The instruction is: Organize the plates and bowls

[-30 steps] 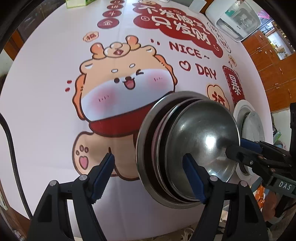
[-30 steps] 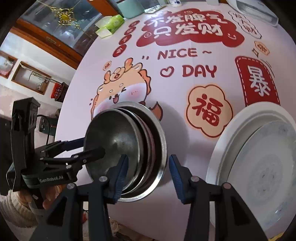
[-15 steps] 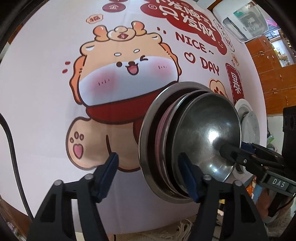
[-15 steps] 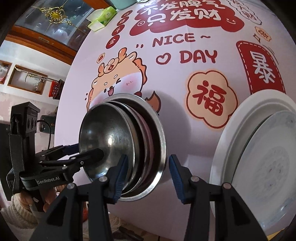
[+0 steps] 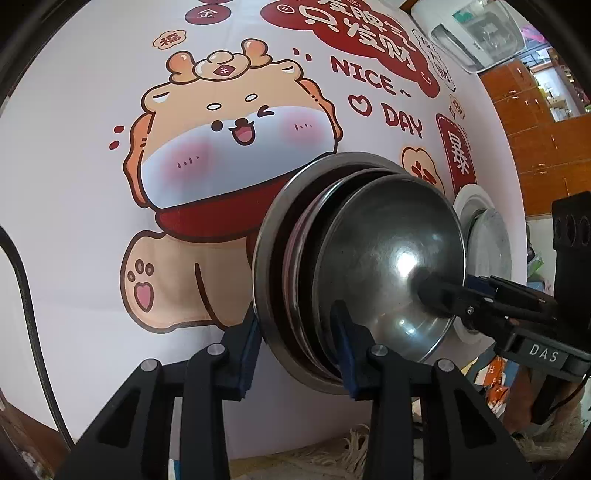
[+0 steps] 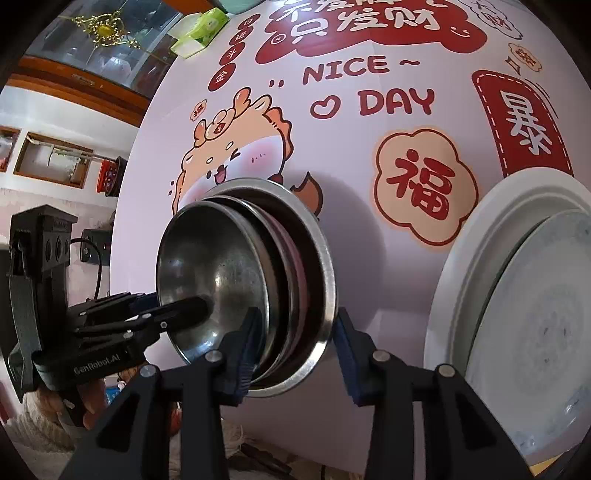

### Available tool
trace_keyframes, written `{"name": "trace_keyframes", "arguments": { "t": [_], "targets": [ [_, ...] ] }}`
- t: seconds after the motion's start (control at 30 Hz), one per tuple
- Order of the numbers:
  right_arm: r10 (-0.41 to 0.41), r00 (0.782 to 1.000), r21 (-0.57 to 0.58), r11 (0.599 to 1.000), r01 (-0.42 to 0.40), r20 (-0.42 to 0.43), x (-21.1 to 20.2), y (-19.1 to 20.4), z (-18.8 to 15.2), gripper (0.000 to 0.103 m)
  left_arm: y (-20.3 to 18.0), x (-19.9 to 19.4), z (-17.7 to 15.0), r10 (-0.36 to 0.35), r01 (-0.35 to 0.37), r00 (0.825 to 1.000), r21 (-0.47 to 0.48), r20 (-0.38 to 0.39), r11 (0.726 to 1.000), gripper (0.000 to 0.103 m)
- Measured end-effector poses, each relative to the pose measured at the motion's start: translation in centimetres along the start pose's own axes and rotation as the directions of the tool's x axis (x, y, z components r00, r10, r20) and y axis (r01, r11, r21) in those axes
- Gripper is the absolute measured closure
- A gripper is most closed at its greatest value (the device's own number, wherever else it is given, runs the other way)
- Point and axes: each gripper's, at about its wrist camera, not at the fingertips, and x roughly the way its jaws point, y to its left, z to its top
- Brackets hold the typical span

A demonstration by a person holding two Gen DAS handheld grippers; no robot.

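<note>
A stack of nested steel bowls and plates (image 5: 354, 258) stands on the cartoon tablecloth near its front edge; it also shows in the right wrist view (image 6: 258, 280). A pink-rimmed dish sits between the steel ones. My left gripper (image 5: 295, 347) straddles the stack's near rim, its fingers closed onto the outer pieces. My right gripper (image 6: 291, 347) straddles the opposite rim the same way, fingers against the stack. Each gripper shows in the other's view, one finger reaching into the top bowl (image 5: 391, 266).
A white plate holding a pale patterned plate (image 6: 517, 295) lies right of the stack. A white appliance (image 5: 476, 33) stands at the table's far edge. A green tissue pack (image 6: 199, 29) lies at the far left. A fringed rug lies below the table's front edge.
Both grippers moved in on the stack and narrowed from wide open until their fingers clamp its rims from opposite sides. The stack has not visibly shifted.
</note>
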Motion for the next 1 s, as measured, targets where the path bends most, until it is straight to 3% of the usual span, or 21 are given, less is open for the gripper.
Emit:
{"name": "trace_keyframes", "arguments": {
  "t": [0.5,1.0],
  "targets": [
    [-0.005,1.0,0.009,1.0,0.005,0.013,-1.2,0.5,-0.4,0.066,-0.7,-1.8,-0.5,0.01,-0.011,0.999,0.037,0.033,0.999,0.068],
    [-0.066,0.986,0.06,0.997,0.058,0.152,-7.4,1.1,-2.5,0.067,-5.1,-6.8,-0.8,-0.025,0.007,0.994,0.179,0.102,0.984,0.067]
  ]
}}
